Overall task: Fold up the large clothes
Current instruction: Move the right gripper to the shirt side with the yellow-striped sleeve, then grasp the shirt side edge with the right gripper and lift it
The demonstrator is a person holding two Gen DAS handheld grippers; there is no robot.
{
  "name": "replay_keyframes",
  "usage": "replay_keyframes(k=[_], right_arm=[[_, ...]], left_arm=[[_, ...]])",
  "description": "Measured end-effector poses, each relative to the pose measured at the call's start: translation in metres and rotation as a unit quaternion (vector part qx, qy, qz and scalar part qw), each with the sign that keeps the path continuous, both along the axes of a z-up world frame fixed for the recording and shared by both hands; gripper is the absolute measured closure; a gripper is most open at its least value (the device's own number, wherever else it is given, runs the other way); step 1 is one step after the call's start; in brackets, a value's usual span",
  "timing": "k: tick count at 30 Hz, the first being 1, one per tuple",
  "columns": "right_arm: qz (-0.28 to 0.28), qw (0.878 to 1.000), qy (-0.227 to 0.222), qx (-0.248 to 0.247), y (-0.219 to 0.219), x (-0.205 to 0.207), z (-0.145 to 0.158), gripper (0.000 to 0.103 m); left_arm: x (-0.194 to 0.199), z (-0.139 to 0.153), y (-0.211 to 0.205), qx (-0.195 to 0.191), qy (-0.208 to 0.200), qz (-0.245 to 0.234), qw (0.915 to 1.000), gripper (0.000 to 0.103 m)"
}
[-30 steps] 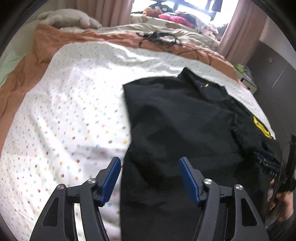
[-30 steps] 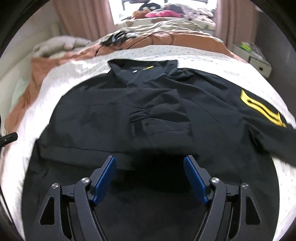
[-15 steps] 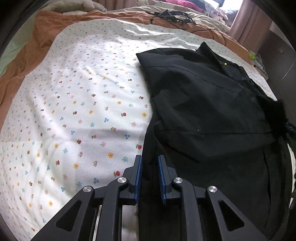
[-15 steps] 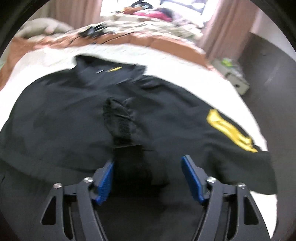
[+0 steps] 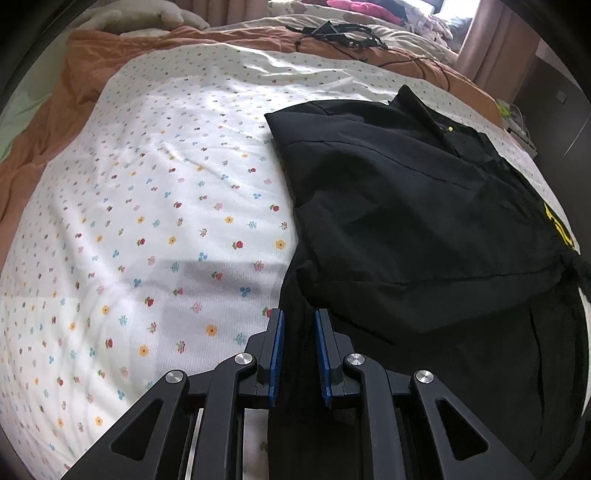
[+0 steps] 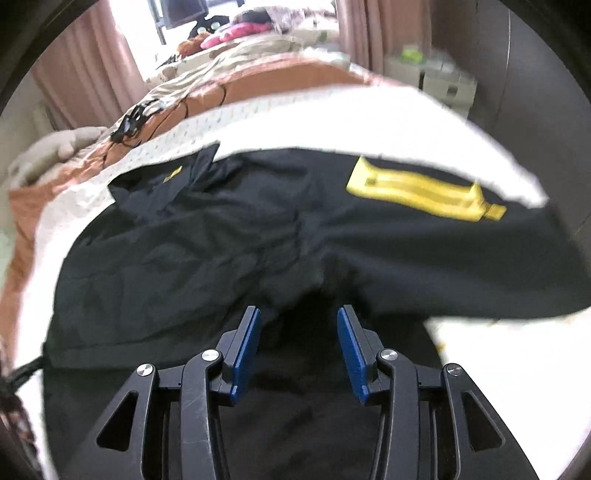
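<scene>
Shirt (image 5: 417, 229), black and large, lies on the bed, on a white sheet (image 5: 155, 206) with small coloured flowers. It has a collar (image 5: 436, 110) at the far end and a yellow patch (image 6: 421, 190) on 1 sleeve. In the left wrist view the left part of the shirt is folded over the body, so a straight folded edge runs from far to near beside the bare sheet.

Left gripper (image 5: 298, 354) points down at the near left edge of the shirt. Its 2 blue pads (image 5: 276, 354) stand close together, and a fold of the black cloth sits between them; the pads seem to press on it, so this gripper grasps the shirt edge.

Right gripper (image 6: 298, 354) is above the middle lower part of the shirt (this view is a little blurred). Its jaws have just been closing, but the blue pads (image 6: 246, 354) are apart with a clear gap. Black cloth lies under and between them, and I cannot see the pads pressing on it.

Behind the sheet lies an orange blanket (image 5: 85, 74), and on it some black cables (image 5: 340, 31). Pink curtains (image 6: 92, 70) hang at the far window.
</scene>
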State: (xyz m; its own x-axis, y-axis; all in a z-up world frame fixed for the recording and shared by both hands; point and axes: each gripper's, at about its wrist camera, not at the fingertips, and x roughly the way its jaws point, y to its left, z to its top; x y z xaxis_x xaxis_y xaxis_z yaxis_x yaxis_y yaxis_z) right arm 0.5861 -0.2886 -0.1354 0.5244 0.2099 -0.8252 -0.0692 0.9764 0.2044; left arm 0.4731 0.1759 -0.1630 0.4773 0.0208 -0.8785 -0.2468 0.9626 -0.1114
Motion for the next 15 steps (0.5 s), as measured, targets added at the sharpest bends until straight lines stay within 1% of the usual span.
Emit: replay_keyframes(k=[3,6,8,10,11,15], right_arm=[[0.001,0.999,0.026,0.043,0.007,0.009,-0.025,0.060],[-0.007,0.997,0.038,0.064,0.013,0.021,-0.044,0.060],[-0.016,0.997,0.035,0.071,0.015,0.030,-0.049,0.060],[-0.027,0.997,0.025,0.075,0.014,0.036,-0.050,0.072],[-0.034,0.997,0.020,0.072,0.012,0.041,-0.049,0.084],[-0.039,0.996,0.008,0.080,0.008,0.056,-0.047,0.090]], left_arm=[[0.002,0.001,0.000,0.003,-0.010,-0.002,0.9999,0.085],[0.005,0.001,-0.001,0.012,-0.014,-0.011,0.9998,0.085],[0.008,-0.001,0.000,0.012,-0.012,-0.012,0.9998,0.085],[0.012,-0.004,0.001,0.012,-0.008,-0.012,0.9998,0.085],[0.013,-0.006,0.001,0.014,-0.007,-0.013,0.9998,0.085],[0.016,-0.011,0.001,0.021,-0.006,-0.011,0.9997,0.085]])
